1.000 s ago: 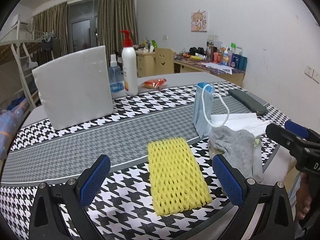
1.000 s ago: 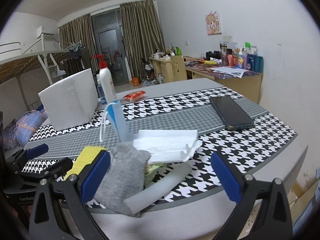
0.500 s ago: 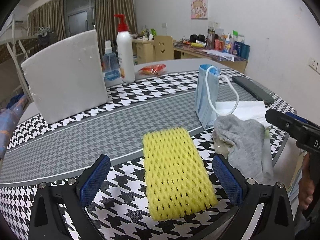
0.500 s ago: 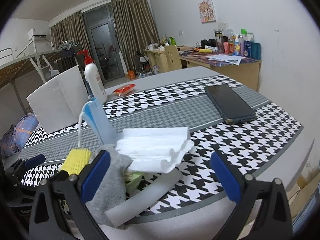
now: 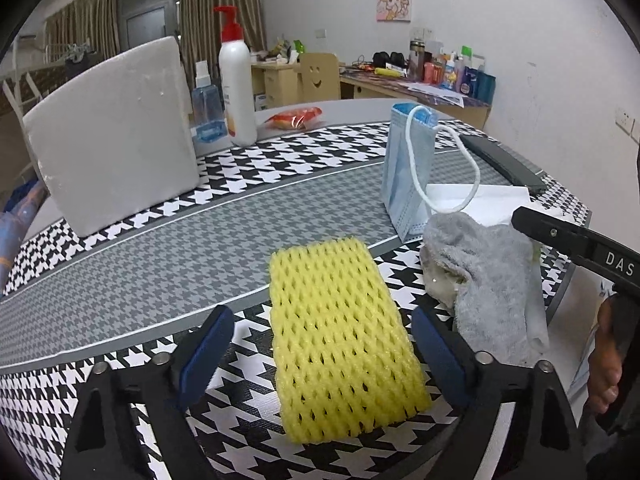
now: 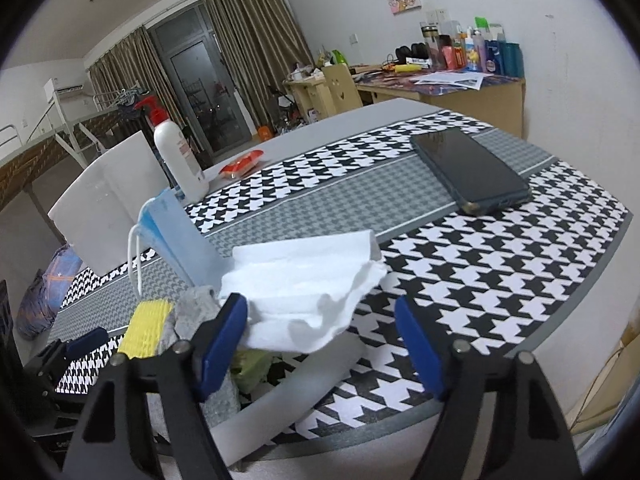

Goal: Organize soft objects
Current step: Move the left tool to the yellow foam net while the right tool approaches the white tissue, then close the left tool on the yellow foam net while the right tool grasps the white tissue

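Observation:
A yellow foam net (image 5: pixel 340 328) lies flat near the table's front edge. My left gripper (image 5: pixel 320 350) straddles its near half, jaws closing, with the pads clear of the net's sides. To its right is a grey sock (image 5: pixel 488 280), behind it a blue face mask (image 5: pixel 408 172) standing on edge. My right gripper (image 6: pixel 320 346) hovers at the near edge of a crumpled white tissue (image 6: pixel 304 280), jaws closing, nothing pinched; a white foam tube (image 6: pixel 300 392) lies under the tissue. The sock (image 6: pixel 192 312) and net (image 6: pixel 146 326) show left of its fingers.
A dark phone (image 6: pixel 468 168) lies at the right of the houndstooth tablecloth (image 6: pixel 480 272). A white foam block (image 5: pixel 108 136), a pump bottle (image 5: pixel 236 80), a blue spray bottle (image 5: pixel 206 112) and a red packet (image 5: pixel 294 116) stand at the back. The table edge is close below both grippers.
Both pairs of jaws have narrowed. The left gripper has come down closer over the yellow net. The right gripper has advanced and tilted toward the tissue, which now fills more of its view.

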`<move>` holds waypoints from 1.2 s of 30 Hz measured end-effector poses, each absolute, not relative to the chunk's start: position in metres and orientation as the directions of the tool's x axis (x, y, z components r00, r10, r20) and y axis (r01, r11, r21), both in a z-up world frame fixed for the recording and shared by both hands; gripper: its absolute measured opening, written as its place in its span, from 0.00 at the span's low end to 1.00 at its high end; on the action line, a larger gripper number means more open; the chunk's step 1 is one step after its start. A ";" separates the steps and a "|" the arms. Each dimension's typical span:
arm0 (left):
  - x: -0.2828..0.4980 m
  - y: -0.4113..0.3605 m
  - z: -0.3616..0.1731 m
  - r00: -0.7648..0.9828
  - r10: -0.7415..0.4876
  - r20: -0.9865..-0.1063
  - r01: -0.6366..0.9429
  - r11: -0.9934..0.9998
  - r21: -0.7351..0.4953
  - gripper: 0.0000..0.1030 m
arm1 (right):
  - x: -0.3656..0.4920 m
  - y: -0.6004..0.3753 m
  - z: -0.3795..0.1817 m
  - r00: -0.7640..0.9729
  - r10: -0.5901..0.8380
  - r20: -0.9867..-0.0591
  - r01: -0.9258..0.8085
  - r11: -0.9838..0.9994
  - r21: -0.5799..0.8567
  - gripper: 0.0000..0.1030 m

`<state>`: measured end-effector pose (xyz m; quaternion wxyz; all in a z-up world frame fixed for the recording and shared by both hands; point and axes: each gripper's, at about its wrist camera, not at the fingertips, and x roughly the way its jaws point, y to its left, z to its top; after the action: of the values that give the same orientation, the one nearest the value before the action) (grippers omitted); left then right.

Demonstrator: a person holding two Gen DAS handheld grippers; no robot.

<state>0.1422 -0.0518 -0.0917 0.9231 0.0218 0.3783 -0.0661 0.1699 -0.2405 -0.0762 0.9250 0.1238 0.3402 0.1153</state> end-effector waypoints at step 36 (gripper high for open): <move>0.138 -0.057 -0.092 0.690 -0.152 -0.708 0.202 0.979 -0.012 0.22 | 0.160 -0.236 -0.047 0.790 0.306 -0.532 -0.186 0.945 0.269 0.07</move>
<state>0.1380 -0.0573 -0.0921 0.9187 0.0332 0.3816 -0.0963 0.1600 -0.2360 -0.0469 0.9405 0.1015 0.2968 0.1307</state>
